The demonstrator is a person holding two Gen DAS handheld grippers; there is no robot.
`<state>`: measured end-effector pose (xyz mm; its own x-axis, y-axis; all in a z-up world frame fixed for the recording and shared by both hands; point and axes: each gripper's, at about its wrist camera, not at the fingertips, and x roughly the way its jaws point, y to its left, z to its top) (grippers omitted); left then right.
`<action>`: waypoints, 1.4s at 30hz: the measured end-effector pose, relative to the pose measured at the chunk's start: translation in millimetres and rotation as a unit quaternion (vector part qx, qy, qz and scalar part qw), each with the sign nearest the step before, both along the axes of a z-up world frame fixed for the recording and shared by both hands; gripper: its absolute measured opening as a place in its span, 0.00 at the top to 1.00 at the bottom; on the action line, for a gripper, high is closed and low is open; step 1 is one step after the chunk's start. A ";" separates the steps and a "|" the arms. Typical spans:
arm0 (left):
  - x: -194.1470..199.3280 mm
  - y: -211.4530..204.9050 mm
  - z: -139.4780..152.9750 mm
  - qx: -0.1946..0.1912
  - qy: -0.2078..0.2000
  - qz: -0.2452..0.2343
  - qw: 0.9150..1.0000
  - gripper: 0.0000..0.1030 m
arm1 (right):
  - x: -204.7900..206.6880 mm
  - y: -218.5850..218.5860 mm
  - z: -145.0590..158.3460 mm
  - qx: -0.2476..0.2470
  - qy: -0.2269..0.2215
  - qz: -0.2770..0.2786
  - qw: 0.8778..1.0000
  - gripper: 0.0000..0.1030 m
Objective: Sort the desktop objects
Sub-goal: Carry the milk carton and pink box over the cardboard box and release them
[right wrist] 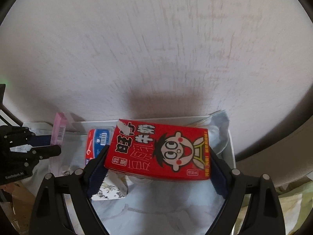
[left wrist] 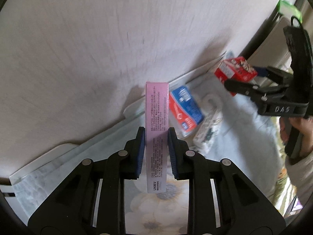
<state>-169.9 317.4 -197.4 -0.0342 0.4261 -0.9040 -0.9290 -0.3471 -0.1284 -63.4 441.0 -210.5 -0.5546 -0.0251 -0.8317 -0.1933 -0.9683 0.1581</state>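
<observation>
While the left gripper (left wrist: 156, 152) clamps a slim pink box (left wrist: 156, 121) narrowly between its 2 blue pads, the right gripper (right wrist: 156, 168) stands wide, pressed on both ends of a red milk carton (right wrist: 158, 150). Both are held above a white tray (left wrist: 64, 152) holding a blue packet (left wrist: 185, 107) and a patterned tissue pack (left wrist: 209, 131).

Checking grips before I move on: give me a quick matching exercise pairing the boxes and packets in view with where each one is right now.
Things:
1. pink box
2. red milk carton
3. blue and red packet
4. floral tissue pack

Places:
A. clamped in the right gripper
B. lying in the tray, beside the pink box
C. clamped in the left gripper
D. lying in the tray, beside the packet

Pairs: 1-C, 2-A, 3-B, 4-D
</observation>
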 end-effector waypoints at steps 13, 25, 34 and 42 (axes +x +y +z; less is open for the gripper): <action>58.7 -69.3 112.4 0.065 -0.016 0.039 0.997 0.80 | 50.1 -48.4 104.0 0.038 0.003 0.067 0.997 0.14; 41.2 -237.3 131.6 0.074 0.034 0.180 0.980 0.80 | 82.9 -194.8 181.4 0.036 0.049 0.203 0.977 0.14; 44.0 -343.8 78.8 0.035 -0.001 0.259 0.965 0.80 | 92.7 -298.8 134.3 0.018 0.013 0.296 0.955 0.14; 56.8 -385.5 45.2 0.010 -0.016 0.273 0.962 0.80 | 99.3 -354.7 93.7 -0.008 -0.041 0.320 0.947 0.14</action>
<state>-113.1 -68.1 -152.2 -0.2302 0.3707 -0.8998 -0.6043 -0.7792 -0.1664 35.9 86.2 -116.7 -0.3550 -0.3471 -0.8680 0.4193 -0.8890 0.1840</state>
